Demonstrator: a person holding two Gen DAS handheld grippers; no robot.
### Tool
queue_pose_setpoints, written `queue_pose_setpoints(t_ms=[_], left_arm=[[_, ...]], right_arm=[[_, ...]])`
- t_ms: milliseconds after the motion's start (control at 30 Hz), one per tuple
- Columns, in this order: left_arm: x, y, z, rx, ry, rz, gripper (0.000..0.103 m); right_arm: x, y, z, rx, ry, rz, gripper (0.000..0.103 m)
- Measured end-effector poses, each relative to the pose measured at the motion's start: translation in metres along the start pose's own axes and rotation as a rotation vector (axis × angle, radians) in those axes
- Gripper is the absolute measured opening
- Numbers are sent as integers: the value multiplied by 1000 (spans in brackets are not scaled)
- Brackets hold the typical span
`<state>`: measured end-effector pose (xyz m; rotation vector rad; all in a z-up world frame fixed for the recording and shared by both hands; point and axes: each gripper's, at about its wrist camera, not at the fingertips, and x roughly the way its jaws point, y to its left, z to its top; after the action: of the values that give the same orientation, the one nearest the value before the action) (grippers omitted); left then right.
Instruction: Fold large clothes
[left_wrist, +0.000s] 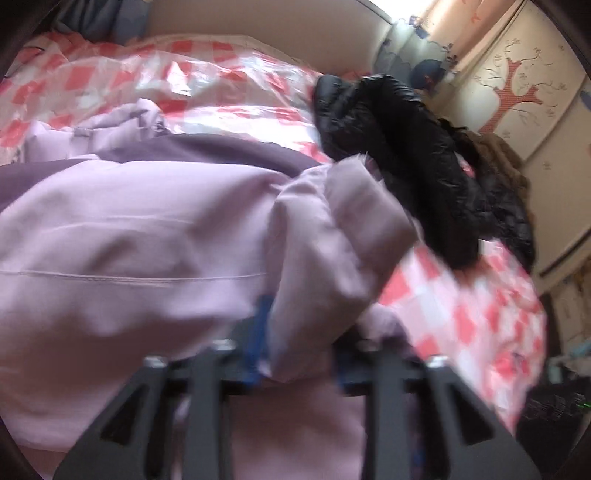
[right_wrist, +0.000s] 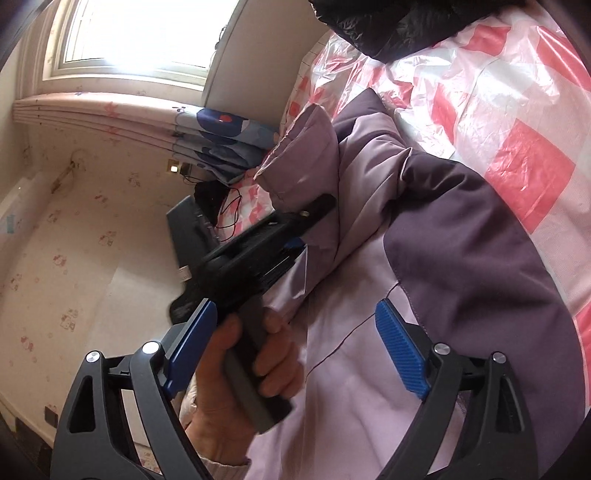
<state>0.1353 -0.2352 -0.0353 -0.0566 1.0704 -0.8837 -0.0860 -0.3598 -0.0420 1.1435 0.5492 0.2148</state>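
The lilac jacket (left_wrist: 155, 236) lies spread on the bed over a pink-and-white checked plastic sheet (left_wrist: 229, 88), filling the near half of the left wrist view from 9 o'clock to centre, w/ a darker purple panel (right_wrist: 461, 258) along its far edge. In the right wrist view it runs from 12 o'clock down to 5 o'clock.

Risks, as I judge them:
1. The bunched sleeve (left_wrist: 332, 236) caught in the left gripper (left_wrist: 295, 354) is thick, puffy fabric; the bite looks shallow, so it could slip out mid-fold and flop back unfolded.
2. The plastic sheet is slick, so the whole jacket may slide w/ the pull instead of creasing.
3. The black puffer coat (left_wrist: 413, 162) sits just beside the sleeve at 2 o'clock; a wide swing could drag or snag it.
4. The 2 grippers are close together, so they may knock each other.

Left gripper: clamped on the sleeve fold. Fabric bulges up between the blue pads (left_wrist: 260, 332), and the right wrist view shows its tip buried in the lilac cloth (right_wrist: 306, 225), the person's hand (right_wrist: 251, 373) on its grip.

Right gripper (right_wrist: 295, 354): jaws wide apart, nothing between them; it hovers above the jacket body, and I can't tell if a pad (right_wrist: 400, 354) brushes the fabric.

Beyond: patterned bedding (right_wrist: 221, 140) at 11 o'clock, a window (right_wrist: 140, 33) above.
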Motion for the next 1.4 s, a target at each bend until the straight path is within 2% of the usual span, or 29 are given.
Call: queue_pose_setpoints(t_ms=[33,67,100,167,233,367,433,533,600,633,667,700,733,867,1000,1033,1100,1133,1200,1233,1300,1367,1400], left_arm=[[-6,-4,0,22,23,6,62],[-9,-12,2,54,39,42,69],[-15,-19,3,122,69,114,84],[-33,-31,-1,212,58,214,87],[-68,-29,-8,240,18,228,87],[-143,11,-30,122,-94,216,96],[-176,51,-42,49,-163,246,96],[-205,111,-49,-78,-195,291,96],[-221,150,-54,-197,-223,289,96],[-229,168,-57,-252,-245,287,96],[-233,181,-61,-287,-259,288,96],[-238,198,-65,-333,-277,292,96],[-240,206,-69,-348,-284,290,96],[-238,230,-72,-395,-298,280,96],[-257,223,-65,-385,-430,226,96],[-261,220,-62,-376,-459,214,96],[-260,216,-53,-355,-487,188,96],[-255,216,-48,-351,-475,183,96],[-230,219,-38,-350,-404,175,96],[-208,224,-35,-354,-338,171,96],[-166,234,-33,-353,-193,215,96],[-138,235,-36,-305,-109,301,96],[-138,232,-37,-283,-114,317,96]], right_arm=[[0,0,1,-2,-2,0,85],[0,0,2,-4,-1,3,85],[-1,0,2,-5,3,11,86],[4,2,1,-14,13,10,86],[7,4,-1,-37,20,-9,86],[12,12,-1,-77,27,-29,87],[18,18,7,-122,22,-57,87],[38,19,32,-112,4,-118,87],[57,18,48,-116,14,-180,87],[66,19,56,-118,24,-197,81],[71,21,62,-118,25,-202,59],[75,24,67,-121,23,-211,49],[78,29,72,-136,23,-220,26],[86,63,93,-253,27,-217,18],[66,137,106,-518,-83,-93,17],[58,149,109,-551,-118,-80,17],[54,146,118,-548,-140,-78,17],[57,132,123,-521,-136,-103,17],[76,86,131,-442,-54,-191,17],[89,57,130,-394,15,-248,18],[105,8,126,-294,137,-351,20],[86,-20,123,-181,106,-265,23],[75,-18,121,-177,67,-271,26]])
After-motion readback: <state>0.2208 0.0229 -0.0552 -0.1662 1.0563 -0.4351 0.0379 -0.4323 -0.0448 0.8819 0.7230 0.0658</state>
